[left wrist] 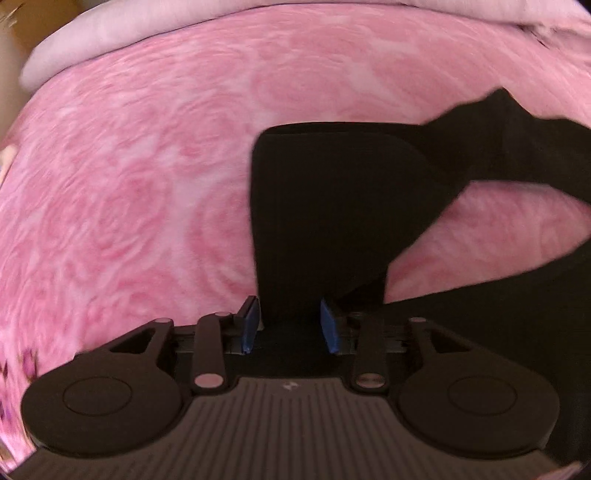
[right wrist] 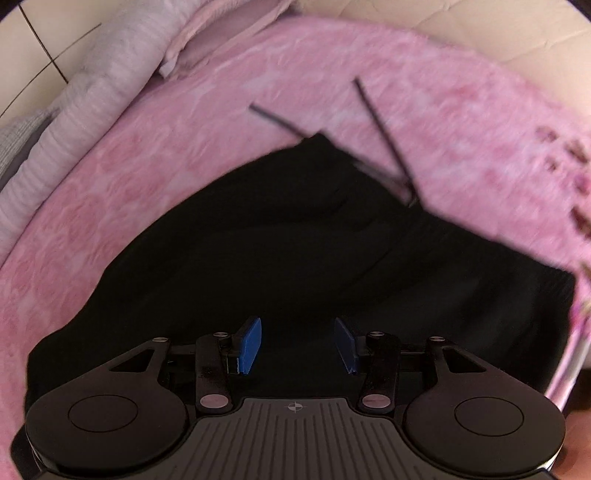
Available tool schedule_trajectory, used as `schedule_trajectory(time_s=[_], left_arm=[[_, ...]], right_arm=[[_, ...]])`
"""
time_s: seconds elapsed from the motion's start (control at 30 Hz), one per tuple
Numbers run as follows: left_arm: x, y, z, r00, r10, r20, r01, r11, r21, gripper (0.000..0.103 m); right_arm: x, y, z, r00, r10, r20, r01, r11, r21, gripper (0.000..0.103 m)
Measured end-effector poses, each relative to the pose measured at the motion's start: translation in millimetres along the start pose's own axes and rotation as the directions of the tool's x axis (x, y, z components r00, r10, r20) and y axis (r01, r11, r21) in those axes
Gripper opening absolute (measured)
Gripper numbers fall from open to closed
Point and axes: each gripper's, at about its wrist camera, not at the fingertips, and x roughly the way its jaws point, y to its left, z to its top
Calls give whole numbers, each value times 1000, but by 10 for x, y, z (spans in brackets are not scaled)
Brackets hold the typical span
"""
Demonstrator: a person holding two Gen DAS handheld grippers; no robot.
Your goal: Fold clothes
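A black garment (left wrist: 332, 206) lies on a pink rose-patterned blanket (left wrist: 129, 184). In the left wrist view one flat leg or sleeve runs away from my left gripper (left wrist: 290, 325), and another part (left wrist: 509, 147) stretches off to the right. The left gripper's blue pads (left wrist: 250, 326) stand apart, with the garment's near edge between them, not pinched. In the right wrist view the garment (right wrist: 295, 251) fills the middle, with two thin black drawstrings (right wrist: 384, 136) lying on the blanket (right wrist: 184, 147) beyond it. My right gripper (right wrist: 297, 345) hovers over the cloth, pads apart.
A pale pink folded quilt (left wrist: 110, 40) lies along the far edge of the blanket. In the right wrist view a white-grey ribbed blanket (right wrist: 85, 110) lies at the left edge, with tiled floor (right wrist: 44, 48) beyond. A cream quilted surface (right wrist: 461, 26) shows at the top right.
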Motion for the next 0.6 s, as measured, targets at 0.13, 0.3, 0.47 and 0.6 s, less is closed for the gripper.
schedule_trajectory(time_s=[0.13, 0.3, 0.47, 0.6], left_arm=[[8, 80, 358, 997, -12, 74, 15, 999, -33, 3], [18, 179, 805, 986, -24, 166, 37, 997, -72, 6], [-76, 419, 1378, 946, 40, 321, 48, 965, -259, 15], [222, 440, 1035, 991, -46, 128, 82, 953, -292, 21]], right_arm=[[69, 57, -37, 999, 9, -34, -7, 999, 41, 48], [32, 79, 41, 1000, -5, -6, 6, 997, 72, 48], [12, 127, 80, 1000, 6, 16, -7, 996, 89, 48], [61, 156, 23, 1000, 16, -8, -16, 995, 96, 48]])
